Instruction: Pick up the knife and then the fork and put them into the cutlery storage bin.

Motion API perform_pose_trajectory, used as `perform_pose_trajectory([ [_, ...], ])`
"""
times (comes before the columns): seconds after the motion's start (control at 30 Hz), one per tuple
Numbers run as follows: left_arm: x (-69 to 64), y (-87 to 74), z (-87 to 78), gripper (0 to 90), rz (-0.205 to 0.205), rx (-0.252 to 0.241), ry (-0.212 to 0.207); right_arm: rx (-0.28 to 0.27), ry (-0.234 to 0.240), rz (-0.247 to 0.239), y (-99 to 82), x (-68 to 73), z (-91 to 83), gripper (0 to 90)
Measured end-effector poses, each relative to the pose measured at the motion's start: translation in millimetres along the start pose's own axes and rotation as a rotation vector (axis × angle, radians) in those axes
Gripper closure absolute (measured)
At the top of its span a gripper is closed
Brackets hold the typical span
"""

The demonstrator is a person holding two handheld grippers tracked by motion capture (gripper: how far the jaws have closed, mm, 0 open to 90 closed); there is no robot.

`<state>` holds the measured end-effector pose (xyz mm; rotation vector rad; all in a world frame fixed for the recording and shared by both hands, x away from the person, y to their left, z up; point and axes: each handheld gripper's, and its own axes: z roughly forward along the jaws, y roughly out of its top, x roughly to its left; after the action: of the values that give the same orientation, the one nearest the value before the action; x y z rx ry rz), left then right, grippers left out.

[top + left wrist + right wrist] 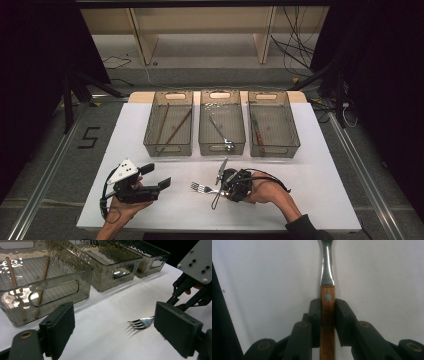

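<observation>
Seen from above: white table (pixel 320 165) with three clear bins (pixel 222 131) in a row at the far edge. Right gripper (pixel 216 184) near the front middle, jaws clamped on the wooden handle of a fork (pixel 201 188) lying flat on the table, prongs pointing left. Left gripper (pixel 159 176) well apart to the left, jaws spread wide, holding nothing. Chopsticks (pixel 172 131) in the left bin.

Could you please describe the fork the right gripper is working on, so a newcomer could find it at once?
On the white table, nearer the person than the three grey bins, lies the fork, its wooden handle clamped in the right gripper. Unlike the cutlery in the bins, it lies outside them, tines toward the left gripper.
</observation>
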<state>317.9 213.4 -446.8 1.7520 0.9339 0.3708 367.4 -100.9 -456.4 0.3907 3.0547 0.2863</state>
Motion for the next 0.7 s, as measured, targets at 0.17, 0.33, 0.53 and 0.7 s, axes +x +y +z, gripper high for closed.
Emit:
perform_pose_trajectory([
  [0.17,0.1,0.1,-0.1,16.7,0.000,0.000,0.000,-0.010,-0.011,-0.007,1.0,1.5,-0.7,77.1],
  [0.33,0.2,0.0,-0.1,16.7,0.000,0.001,0.000,-0.026,-0.017,-0.013,0.6,0.4,-7.0,77.3],
  [0.53,0.1,0.1,-0.2,16.7,0.002,0.000,0.001,-0.047,-0.023,0.003,-0.9,-0.8,-10.7,77.4],
  [0.7,0.2,0.1,-0.1,16.7,-0.002,-0.003,0.002,-0.071,-0.026,0.011,-2.6,-3.5,-13.8,77.4],
])
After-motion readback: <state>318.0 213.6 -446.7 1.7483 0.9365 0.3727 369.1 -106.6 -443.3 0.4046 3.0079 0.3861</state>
